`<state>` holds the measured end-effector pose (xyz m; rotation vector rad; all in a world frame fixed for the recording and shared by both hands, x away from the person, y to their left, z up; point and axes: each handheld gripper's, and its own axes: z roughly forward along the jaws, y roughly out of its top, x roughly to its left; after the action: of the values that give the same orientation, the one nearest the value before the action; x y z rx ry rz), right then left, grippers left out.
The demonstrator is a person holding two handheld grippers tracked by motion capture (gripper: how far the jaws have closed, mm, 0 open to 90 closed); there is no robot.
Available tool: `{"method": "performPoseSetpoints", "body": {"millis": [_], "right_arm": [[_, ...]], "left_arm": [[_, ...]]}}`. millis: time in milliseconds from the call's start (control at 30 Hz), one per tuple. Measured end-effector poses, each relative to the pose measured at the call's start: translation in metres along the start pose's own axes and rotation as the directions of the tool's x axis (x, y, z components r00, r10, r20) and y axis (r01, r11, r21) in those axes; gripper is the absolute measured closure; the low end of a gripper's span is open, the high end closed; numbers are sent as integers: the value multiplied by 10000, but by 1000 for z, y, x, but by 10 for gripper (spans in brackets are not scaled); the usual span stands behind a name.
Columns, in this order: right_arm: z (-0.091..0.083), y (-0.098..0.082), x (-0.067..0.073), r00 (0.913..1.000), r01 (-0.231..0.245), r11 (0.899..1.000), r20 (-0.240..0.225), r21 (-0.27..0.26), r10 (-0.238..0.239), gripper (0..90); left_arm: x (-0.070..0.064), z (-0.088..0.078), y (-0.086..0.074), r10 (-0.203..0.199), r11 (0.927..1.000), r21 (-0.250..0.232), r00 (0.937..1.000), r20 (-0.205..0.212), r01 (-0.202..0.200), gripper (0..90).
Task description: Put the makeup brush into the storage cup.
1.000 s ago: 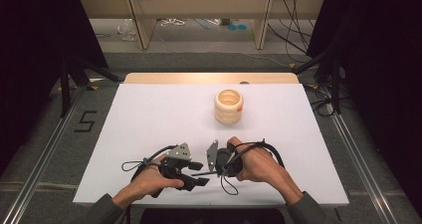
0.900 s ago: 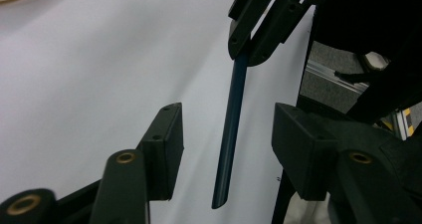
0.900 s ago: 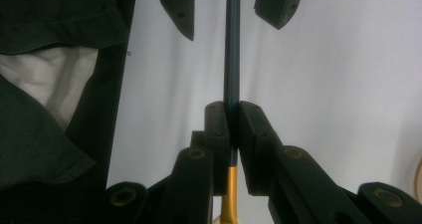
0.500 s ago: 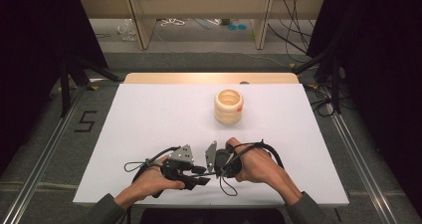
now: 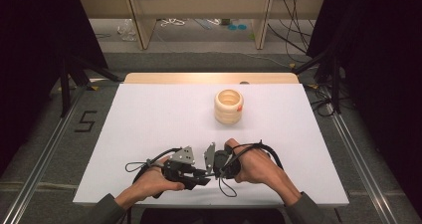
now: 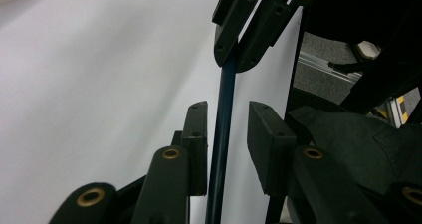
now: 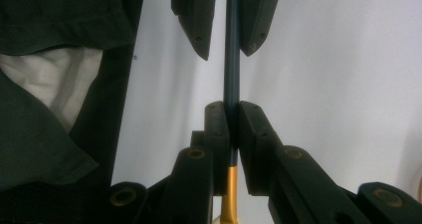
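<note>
Near the desk (image 5: 149,114) edge, well short of the ring stack (image 5: 229,106), right claw (image 7: 230,127) clamps a thin dark rod (image 7: 231,59); left claw (image 6: 226,134), just closing, straddles it untouched. Handover unfinished.

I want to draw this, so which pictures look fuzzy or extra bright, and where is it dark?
High view: sharp; the white table is brightly lit, with black darkness at both sides. Left gripper view: the near jaws and thin dark rod look soft, the tabletop pale and washed out. Right gripper view: the rod is clearer, with dark fabric at its left.
</note>
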<state>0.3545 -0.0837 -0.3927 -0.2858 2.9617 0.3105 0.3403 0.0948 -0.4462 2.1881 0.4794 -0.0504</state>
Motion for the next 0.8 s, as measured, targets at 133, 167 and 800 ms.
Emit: {"method": "performPoseSetpoints", "body": {"millis": [133, 167, 800], "right_arm": [[-1, 1, 2, 9995, -282, 9993, -126, 230, 285, 831], [-1, 1, 2, 9996, -248, 9994, -99, 248, 251, 831], [1, 1, 3, 9992, -179, 9998, -371, -25, 178, 826]], "left_arm": [[0, 0, 0, -18, 10000, -5, 10000, 14, 18, 727], [0, 0, 0, -25, 10000, -10, 10000, 14, 25, 733], [-3, -1, 0, 273, 9996, -19, 9996, 29, -273, 840]]}}
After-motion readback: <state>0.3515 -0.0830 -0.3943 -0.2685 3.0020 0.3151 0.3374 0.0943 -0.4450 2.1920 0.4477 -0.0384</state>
